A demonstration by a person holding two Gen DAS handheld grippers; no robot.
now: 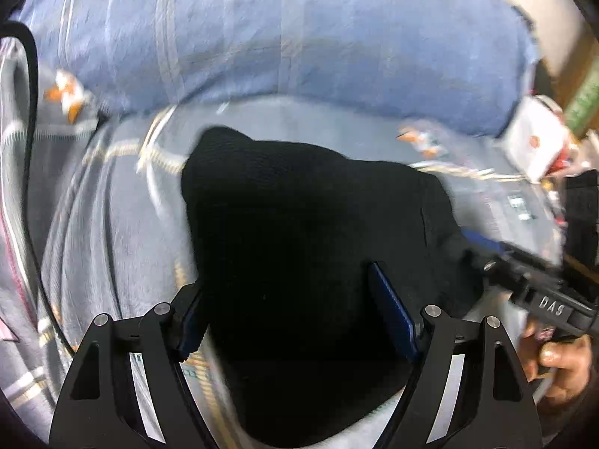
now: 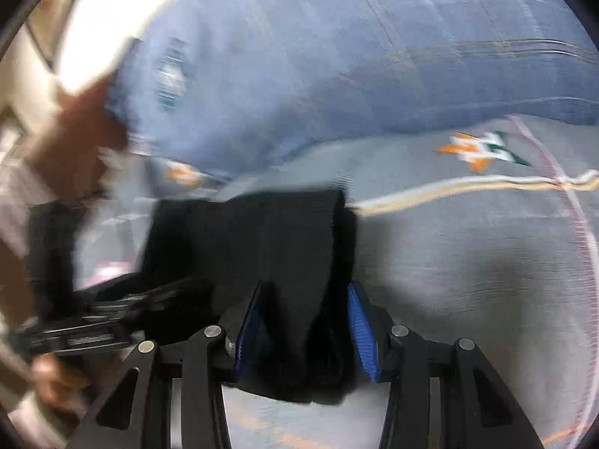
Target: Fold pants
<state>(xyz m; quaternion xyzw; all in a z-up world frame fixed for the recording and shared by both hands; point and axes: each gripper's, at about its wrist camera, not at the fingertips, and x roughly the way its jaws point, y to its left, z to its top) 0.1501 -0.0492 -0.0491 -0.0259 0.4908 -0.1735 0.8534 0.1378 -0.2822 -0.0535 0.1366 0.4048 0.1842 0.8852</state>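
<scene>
Blue pillow (image 1: 299, 37), grey patterned bedsheet (image 2: 468, 254), white box (image 1: 535, 142)

grey patterned bedspread (image 1: 112, 224) carries black pants (image 1: 299, 243); blue pillow (image 1: 299, 37) behind them

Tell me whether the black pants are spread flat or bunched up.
Bunched up. The black pants form a compact dark heap on the grey bedspread, with fabric between the fingers of both the left gripper and right gripper.

Only "DAS" is legible, in white on the right claw (image 1: 468, 239) body.
</scene>
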